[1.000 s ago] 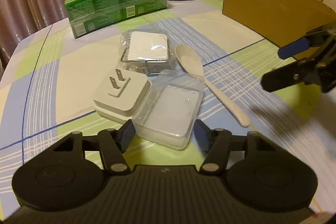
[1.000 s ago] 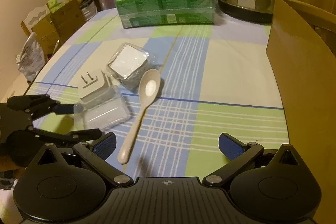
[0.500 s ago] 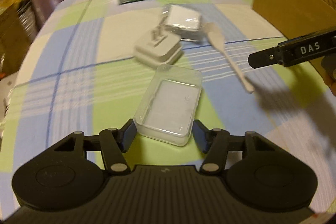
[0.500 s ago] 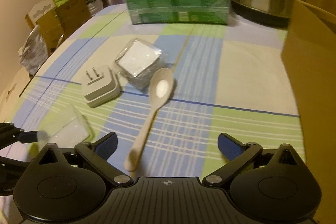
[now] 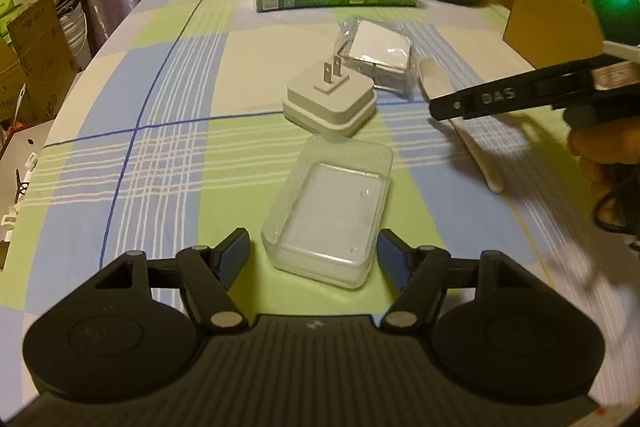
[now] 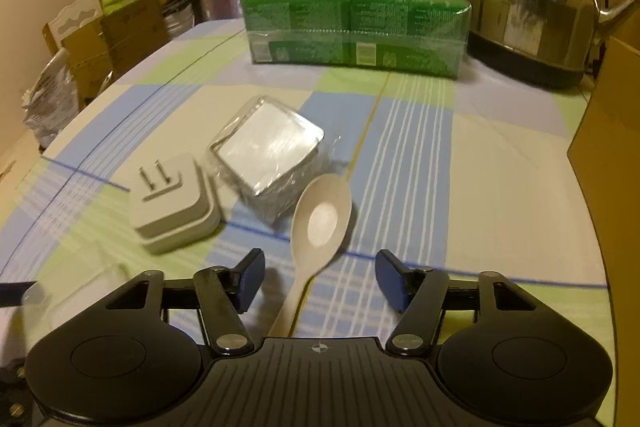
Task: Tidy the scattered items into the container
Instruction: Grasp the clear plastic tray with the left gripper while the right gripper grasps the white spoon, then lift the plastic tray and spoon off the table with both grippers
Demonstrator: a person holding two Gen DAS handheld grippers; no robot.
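A clear plastic box (image 5: 328, 211) rests on the checked tablecloth between the fingers of my left gripper (image 5: 314, 257). Its jaws are opening, with a thin gap at each pad. Beyond it lie a white plug adapter (image 5: 330, 101), a wrapped square pack (image 5: 378, 57) and a cream spoon (image 5: 436, 83). My right gripper (image 6: 320, 277) straddles the spoon (image 6: 320, 219) at its handle. Those jaws are closing and the pads stand clear of the handle. One right finger (image 5: 492, 99) crosses the left wrist view. The brown cardboard container (image 6: 604, 131) stands at the right.
At the far end of the table a red box tops a green shrink-wrapped pack (image 6: 356, 27), with a steel kettle (image 6: 532, 15) to its right. Cardboard boxes and bags (image 6: 100, 43) crowd the floor past the table's left edge.
My left gripper pulled the clear box toward itself, away from the plug adapter, and its pads have parted from the box. My right gripper moved forward and down over the spoon handle, jaws narrowing.
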